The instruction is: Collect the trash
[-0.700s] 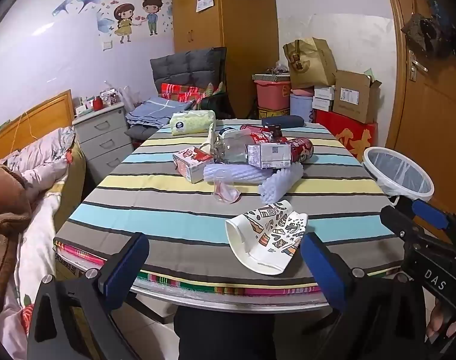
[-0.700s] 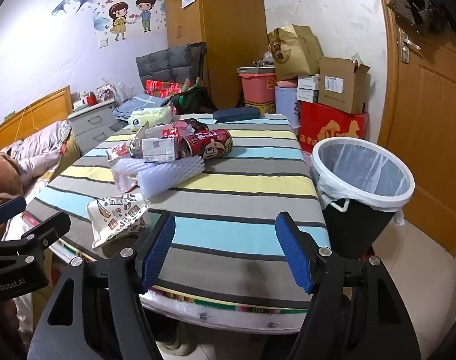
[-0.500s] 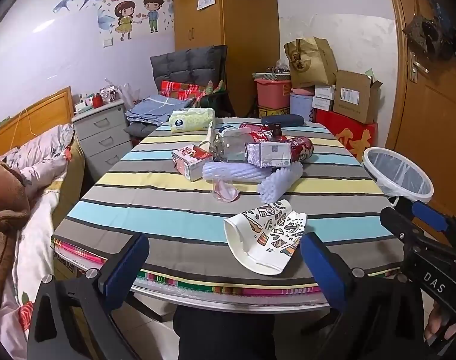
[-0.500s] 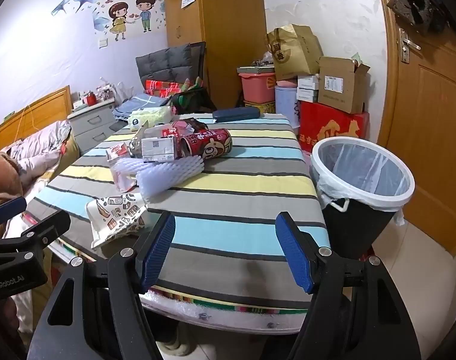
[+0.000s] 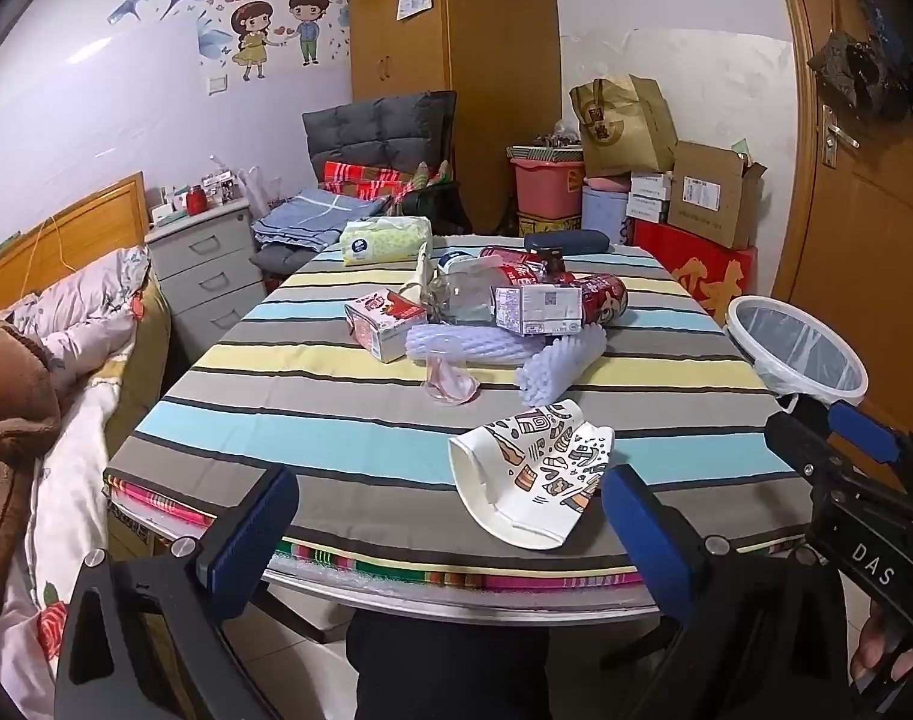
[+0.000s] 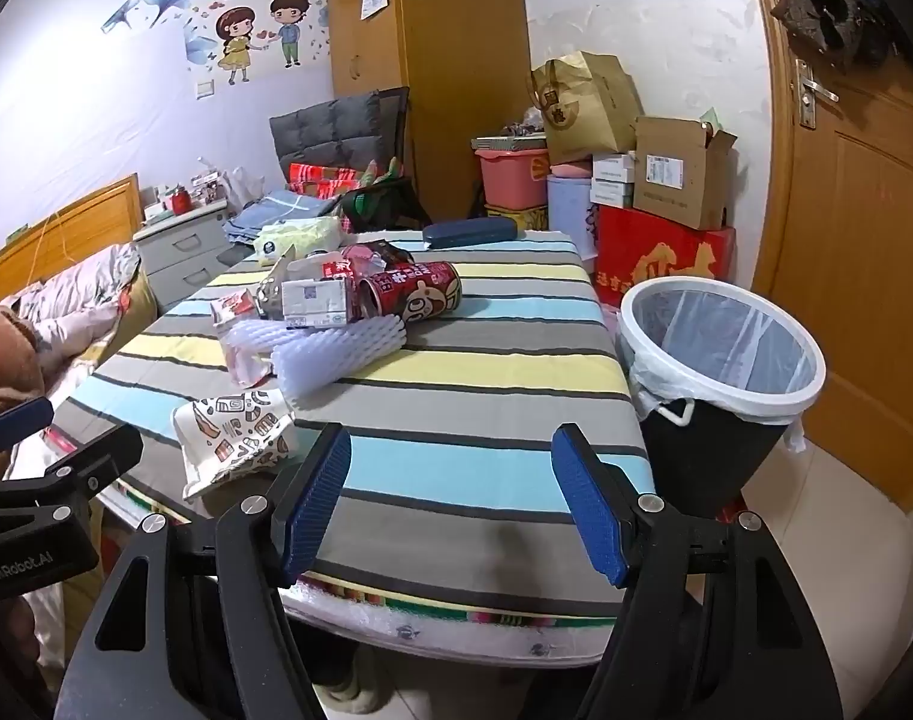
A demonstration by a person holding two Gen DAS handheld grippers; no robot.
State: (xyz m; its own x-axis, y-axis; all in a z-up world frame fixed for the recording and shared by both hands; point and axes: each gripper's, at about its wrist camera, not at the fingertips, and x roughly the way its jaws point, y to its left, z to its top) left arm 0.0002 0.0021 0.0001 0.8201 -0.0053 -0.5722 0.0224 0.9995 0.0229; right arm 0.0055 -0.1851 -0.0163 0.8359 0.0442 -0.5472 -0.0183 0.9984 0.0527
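A crushed patterned paper cup (image 5: 534, 480) lies near the striped table's front edge, just ahead of my open left gripper (image 5: 450, 516); it also shows in the right wrist view (image 6: 234, 432). Further back lies a heap of trash: white foam netting (image 5: 552, 366), a red can (image 6: 411, 297), a small red carton (image 5: 384, 318), a clear plastic cup (image 5: 447, 375). My right gripper (image 6: 450, 504) is open and empty over the table's front right part. The lined trash bin (image 6: 720, 360) stands on the floor right of the table.
A tissue pack (image 5: 387, 239) and a dark case (image 6: 468, 232) lie at the table's far end. A bed (image 5: 48, 372) is on the left. Boxes and bags (image 6: 666, 180) are stacked by the back wall. A wooden door (image 6: 858, 240) is on the right.
Both grippers stay open. The left view has shifted very slightly; the trash on the table has not moved.
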